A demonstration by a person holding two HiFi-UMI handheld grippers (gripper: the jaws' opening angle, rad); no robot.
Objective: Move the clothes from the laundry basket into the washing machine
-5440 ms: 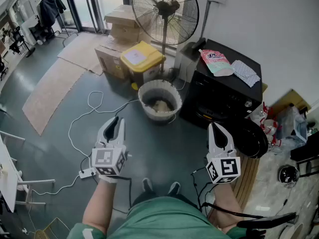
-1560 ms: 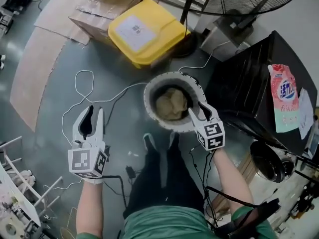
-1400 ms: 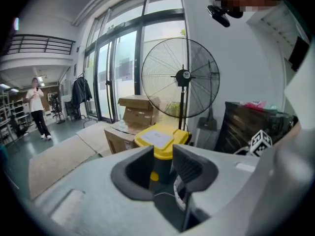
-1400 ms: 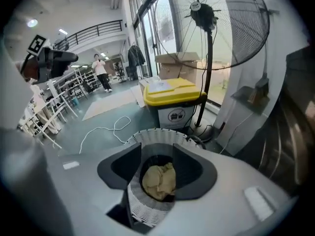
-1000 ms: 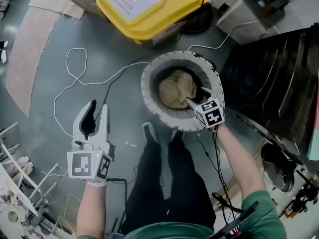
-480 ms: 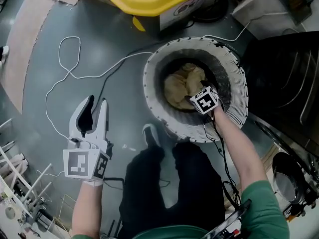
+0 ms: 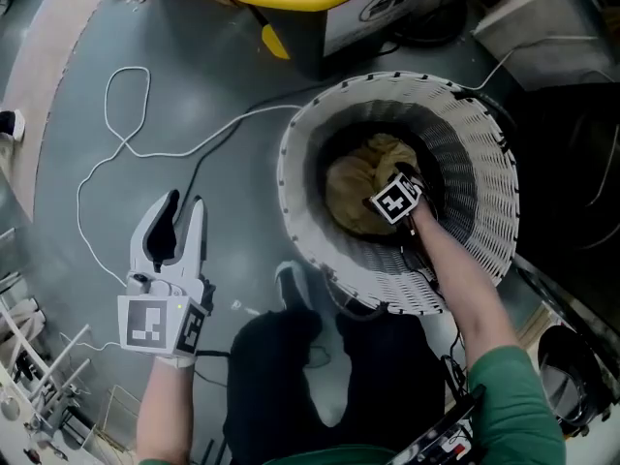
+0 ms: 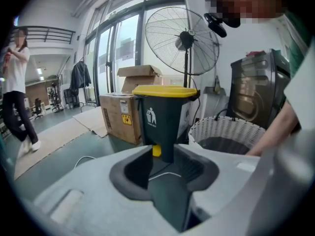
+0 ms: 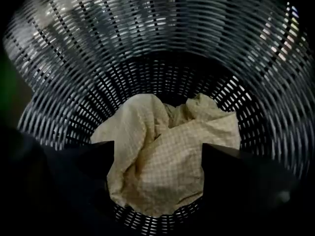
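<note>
Clothes (image 9: 165, 168) under right claw (image 9: 157, 152), seen between its just-opened jaws, checks lost overhead

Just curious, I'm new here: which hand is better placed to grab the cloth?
Right. The right gripper is inside the laundry basket, jaws just opened wide, yellowish cloth between them, ungripped. The left gripper hangs outside over the floor.

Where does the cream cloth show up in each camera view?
Head view: cream cloth right of centre, at the bottom of the white basket.
Left gripper view: not visible; only the white basket's outer wall shows, lower right.
Right gripper view: cream cloth lower centre, framed by the open right claw.
Shared landmark: the white basket.
</note>
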